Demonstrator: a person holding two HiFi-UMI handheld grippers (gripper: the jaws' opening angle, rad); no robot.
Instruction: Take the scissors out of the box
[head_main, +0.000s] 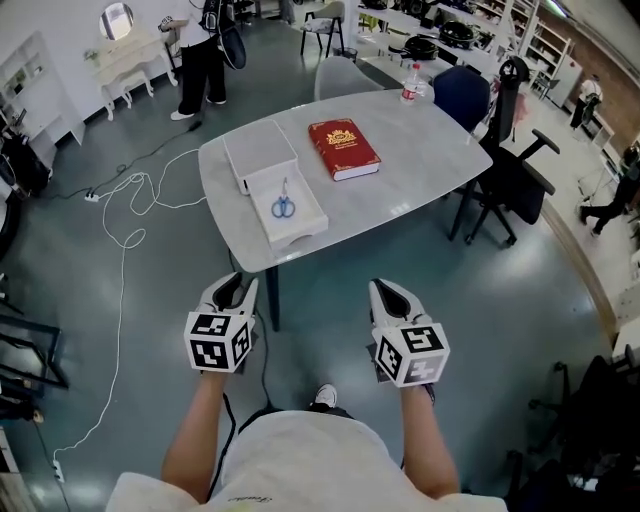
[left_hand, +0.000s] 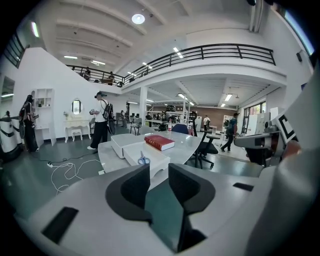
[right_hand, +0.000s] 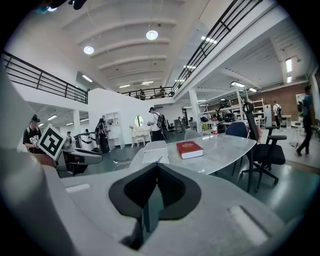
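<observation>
**Blue-handled scissors lie in the open white box; both grippers hang short of the table**

Blue plastic loops and pale metal blades make up the scissors (head_main: 283, 207), a small pair lying flat on the floor of a shallow white box (head_main: 305, 232). The two round handles sit toward the near end of the box and the blades, closed together, point toward the far end. Nothing else lies in the box with them. The left gripper view shows the same pair (left_hand: 144, 160) as a blue spot on the white box.

The box stands at the near left corner of a pale grey table (head_main: 420, 160). A second flat white piece (head_main: 260, 148), perhaps its lid, adjoins it on the far side. A red book (head_main: 343, 148) lies just to the right of that piece, apart from the box.

The left gripper (head_main: 232, 290) hangs over the grey-green floor, short of the table's near edge and touching nothing. In its own view the dark jaws stand apart with only floor and the table between them (left_hand: 159, 172). The right gripper (head_main: 392, 298) hangs beside it at the same height, also clear of the table. Its jaws meet at the tips and hold nothing (right_hand: 156, 167).
</observation>
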